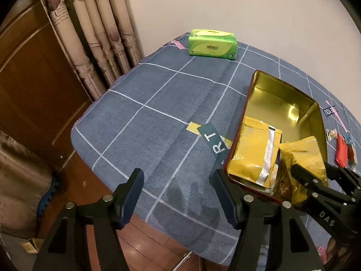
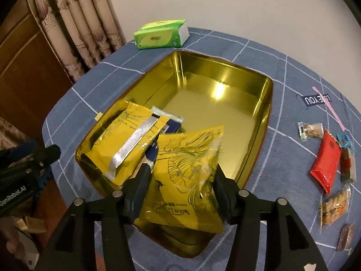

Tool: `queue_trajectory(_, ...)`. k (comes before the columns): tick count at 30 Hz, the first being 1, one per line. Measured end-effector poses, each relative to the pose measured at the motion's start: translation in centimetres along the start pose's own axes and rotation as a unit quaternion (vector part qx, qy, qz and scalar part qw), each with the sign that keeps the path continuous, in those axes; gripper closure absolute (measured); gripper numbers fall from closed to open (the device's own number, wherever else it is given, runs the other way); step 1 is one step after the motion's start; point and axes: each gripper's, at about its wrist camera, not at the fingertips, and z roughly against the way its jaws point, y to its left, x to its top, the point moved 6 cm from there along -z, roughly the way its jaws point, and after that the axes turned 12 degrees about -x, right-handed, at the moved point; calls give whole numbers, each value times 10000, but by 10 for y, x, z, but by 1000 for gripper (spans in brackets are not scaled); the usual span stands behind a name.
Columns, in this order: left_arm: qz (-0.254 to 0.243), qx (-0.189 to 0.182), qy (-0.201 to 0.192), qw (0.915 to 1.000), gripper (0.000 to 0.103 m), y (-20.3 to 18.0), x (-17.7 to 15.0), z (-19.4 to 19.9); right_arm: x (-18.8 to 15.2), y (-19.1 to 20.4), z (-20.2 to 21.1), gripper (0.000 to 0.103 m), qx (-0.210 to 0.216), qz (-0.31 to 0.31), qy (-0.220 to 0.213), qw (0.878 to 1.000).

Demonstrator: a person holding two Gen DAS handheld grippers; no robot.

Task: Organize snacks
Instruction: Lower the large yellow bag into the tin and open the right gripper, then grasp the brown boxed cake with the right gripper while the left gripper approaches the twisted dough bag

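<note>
A gold tin tray (image 2: 225,113) (image 1: 279,99) lies on the blue checked tablecloth. One yellow snack packet (image 2: 126,142) (image 1: 255,153) lies in its near left corner, over a dark blue packet (image 2: 169,126). My right gripper (image 2: 180,180) is shut on a second yellow packet (image 2: 189,171) (image 1: 302,155) and holds it over the tray's near end. My left gripper (image 1: 177,185) is open and empty over the cloth, left of the tray. Loose snacks lie right of the tray: a red packet (image 2: 326,162) and several small clear packets (image 2: 310,129).
A green tissue pack (image 1: 213,43) (image 2: 161,33) sits at the table's far edge by the wall. Curtains (image 1: 90,29) and a wooden door (image 1: 29,85) stand to the left. The table's near left edge drops to a wooden floor (image 1: 140,244).
</note>
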Motion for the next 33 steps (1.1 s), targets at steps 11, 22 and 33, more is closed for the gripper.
queue_trajectory(11,-139,6,-12,9999,38,-7,1,1,3,-17,27,42,-66,-32,-371,9993)
queue_trajectory(22,-215,16,-40,9998,38,-9,2,3,-31,-96,47,40,-509,-355,-403,9973)
queue_trajectory(33,-492,27,-62,9988,38,-23,0,4,-101,-230,54,39,-1307,-1188,-58,9843)
